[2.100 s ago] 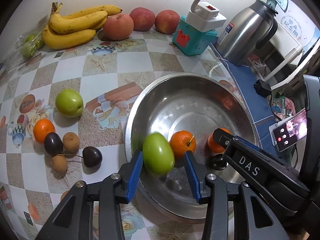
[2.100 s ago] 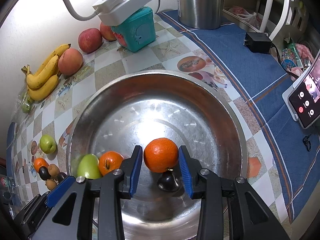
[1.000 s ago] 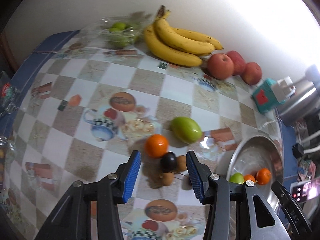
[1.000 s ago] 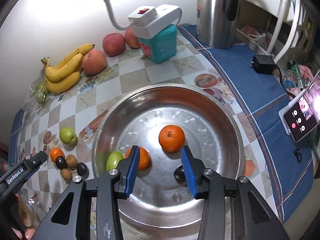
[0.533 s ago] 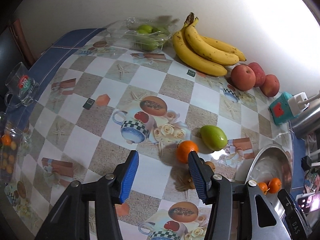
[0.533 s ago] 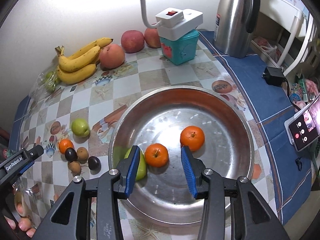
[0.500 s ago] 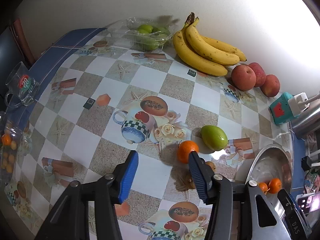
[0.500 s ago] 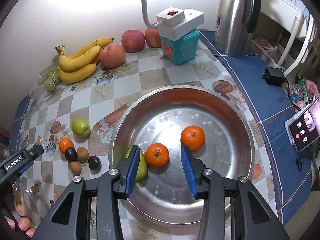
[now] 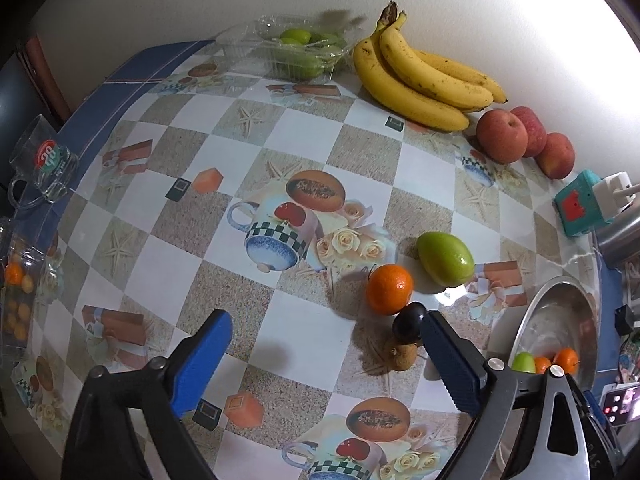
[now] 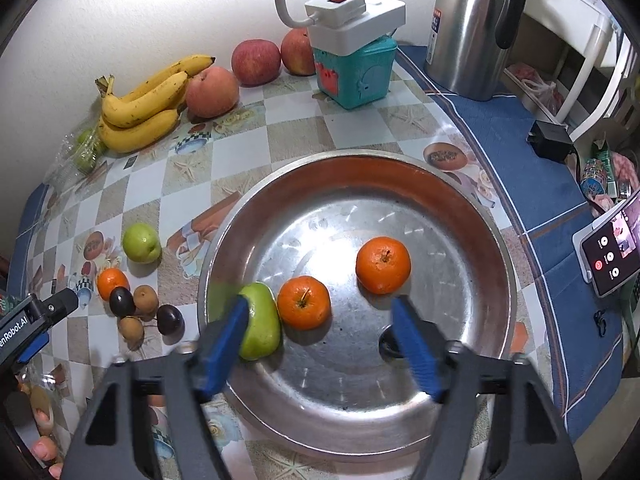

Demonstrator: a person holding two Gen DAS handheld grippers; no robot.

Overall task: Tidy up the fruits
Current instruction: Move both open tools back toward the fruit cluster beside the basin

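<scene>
A steel bowl [image 10: 492, 240] holds two oranges [image 10: 383, 259], a green fruit [image 10: 261, 322] and a dark plum [image 10: 390, 342]. My right gripper [image 10: 320, 340] is open and empty above the bowl's near side. My left gripper [image 9: 324, 356] is open and empty above the tablecloth, left of the loose fruit. On the cloth lie an orange [image 9: 389, 289], a green fruit [image 9: 445, 258], a dark plum [image 9: 408, 322] and a small brown fruit [image 9: 404, 356]. The bowl [image 9: 532, 320] shows at the right in the left wrist view.
Bananas [image 9: 420, 76], apples [image 9: 516, 136] and a clear box of green fruit [image 9: 300, 48] line the wall. A teal box with a power strip [image 10: 352, 60], a steel kettle [image 10: 476, 28], a phone [image 10: 608, 252] and a glass mug [image 9: 44, 168] stand around.
Both grippers opened wider. My left gripper left the green fruit in the bowl, then swung left over the loose fruit. My right gripper released the orange and pulled back.
</scene>
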